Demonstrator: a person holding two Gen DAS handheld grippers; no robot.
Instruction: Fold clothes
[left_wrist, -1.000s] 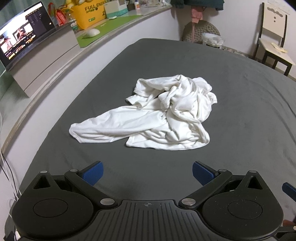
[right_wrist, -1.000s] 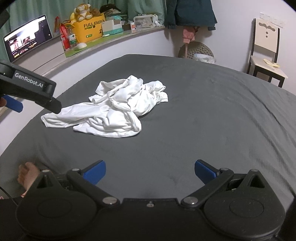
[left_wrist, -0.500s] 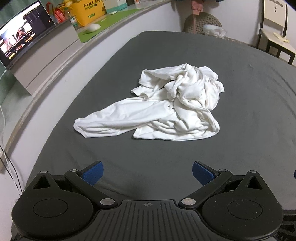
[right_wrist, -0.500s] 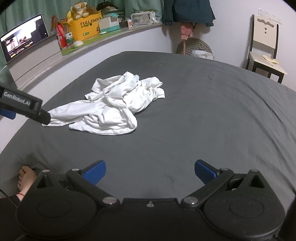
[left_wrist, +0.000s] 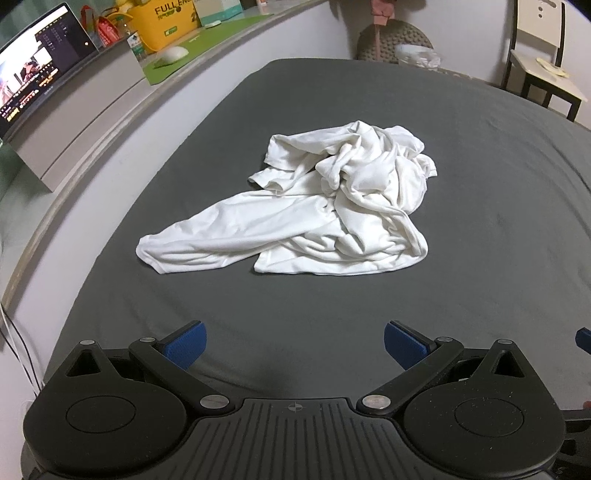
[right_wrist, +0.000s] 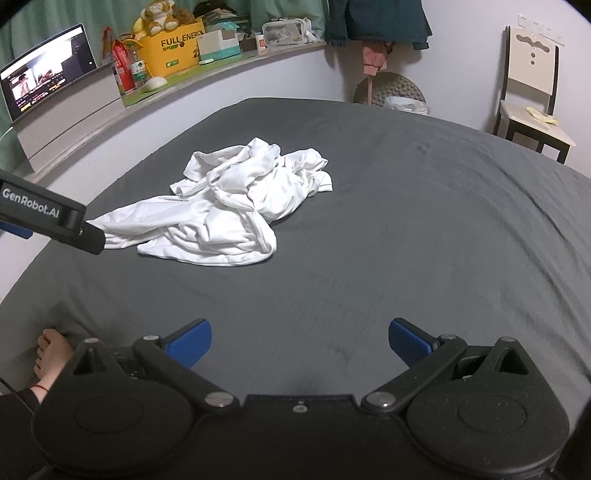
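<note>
— Dark grey bed sheet (right_wrist: 424, 229) filling the middle, faintly creased. Up on the curved ledge (right_wrist: 236, 72): lit laptop screen (right_wrist: 46, 88), yellow box (right_wrist: 173, 50) topped by a plush toy (right_wrist: 157, 16).

— White mouse (right_wrist: 153, 84) on a green mat (left_wrist: 207, 51) just beside that box. Red packet (right_wrist: 122, 68) and clear bottle (right_wrist: 138, 70) side by side.

— Far right, a chair (right_wrist: 532, 96) against the wall, something pale on its seat. Round grey cushion (left_wrist: 397, 40) propped at the wall, dark garment (right_wrist: 380, 20) hanging above.

— Bare foot (right_wrist: 50, 350) at the bed's edge, lower left.
</note>
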